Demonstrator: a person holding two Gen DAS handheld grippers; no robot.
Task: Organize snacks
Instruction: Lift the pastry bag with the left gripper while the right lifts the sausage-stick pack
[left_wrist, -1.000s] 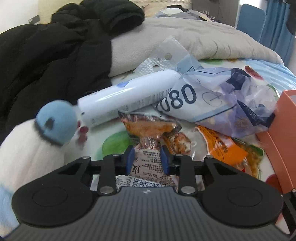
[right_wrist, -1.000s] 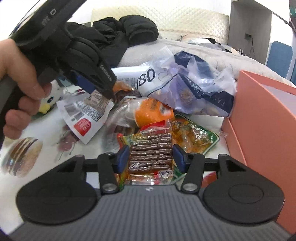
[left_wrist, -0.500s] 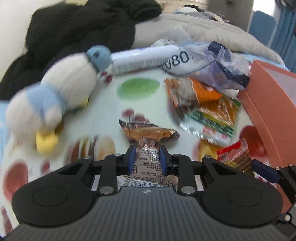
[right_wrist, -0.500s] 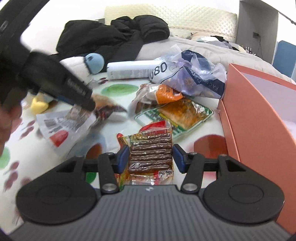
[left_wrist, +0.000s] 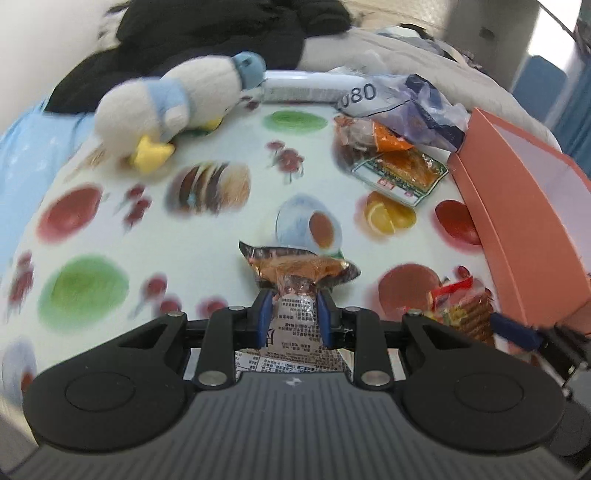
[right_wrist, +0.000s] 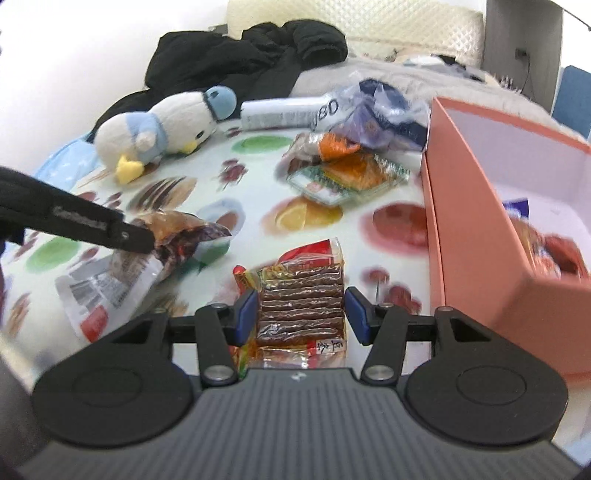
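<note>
My left gripper (left_wrist: 291, 312) is shut on a crinkled snack packet (left_wrist: 295, 269) with a white printed back, held above the bed sheet; the packet also shows in the right wrist view (right_wrist: 177, 236). My right gripper (right_wrist: 301, 314) is shut on a clear packet of brown snack sticks (right_wrist: 301, 299), which also shows in the left wrist view (left_wrist: 469, 314). An orange-pink open box (right_wrist: 480, 206) stands to the right with snacks inside. Loose snack packets (right_wrist: 347, 170) lie on the sheet further back.
A plush penguin (left_wrist: 173, 99) lies at the back left. A white tube (left_wrist: 306, 88) and a crumpled plastic bag (left_wrist: 413, 103) lie behind the packets. Black clothing (right_wrist: 240, 55) and a grey duvet are piled at the far end.
Both grippers have pulled back and up from the snack pile with their packets. The pile and penguin now look farther away, and the inside of the box has come into view.
</note>
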